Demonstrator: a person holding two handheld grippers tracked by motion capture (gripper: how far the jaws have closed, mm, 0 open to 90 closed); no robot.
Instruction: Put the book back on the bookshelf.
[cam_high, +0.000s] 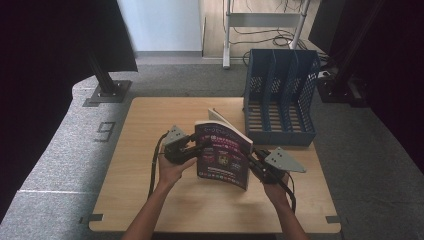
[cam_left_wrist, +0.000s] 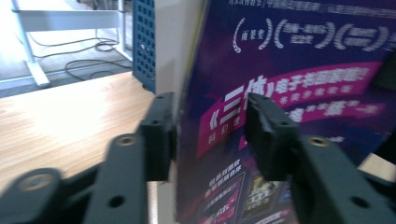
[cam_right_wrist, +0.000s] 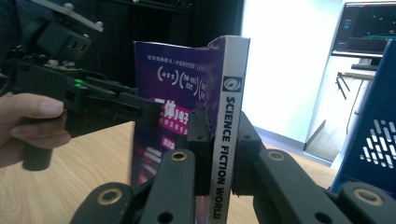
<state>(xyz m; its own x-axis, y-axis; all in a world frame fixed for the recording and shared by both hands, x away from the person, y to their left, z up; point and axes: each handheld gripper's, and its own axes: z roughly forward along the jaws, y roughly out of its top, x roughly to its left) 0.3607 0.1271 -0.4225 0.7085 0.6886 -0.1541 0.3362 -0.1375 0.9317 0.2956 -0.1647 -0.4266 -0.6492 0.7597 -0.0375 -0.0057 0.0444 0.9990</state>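
Note:
A paperback book (cam_high: 222, 155) with a purple cover stands upright on the wooden table (cam_high: 145, 125), slightly fanned at its far edge. My right gripper (cam_high: 251, 163) is shut on its spine (cam_right_wrist: 232, 93), which reads "SCIENCE FICTION WORLD"; both jaws press the spine's sides in the right gripper view. My left gripper (cam_high: 196, 148) sits at the book's opposite edge. Its jaws stand apart around that edge, one behind the pages and one clear in front of the cover (cam_left_wrist: 299, 60). The left gripper (cam_right_wrist: 149, 112) also shows beside the cover in the right gripper view, held by a hand.
A blue slotted file rack (cam_high: 280, 95) stands at the table's back right corner, just behind the book. Bare tabletop lies to the left and in front. Cables and a white stand leg (cam_high: 227, 35) are on the floor beyond.

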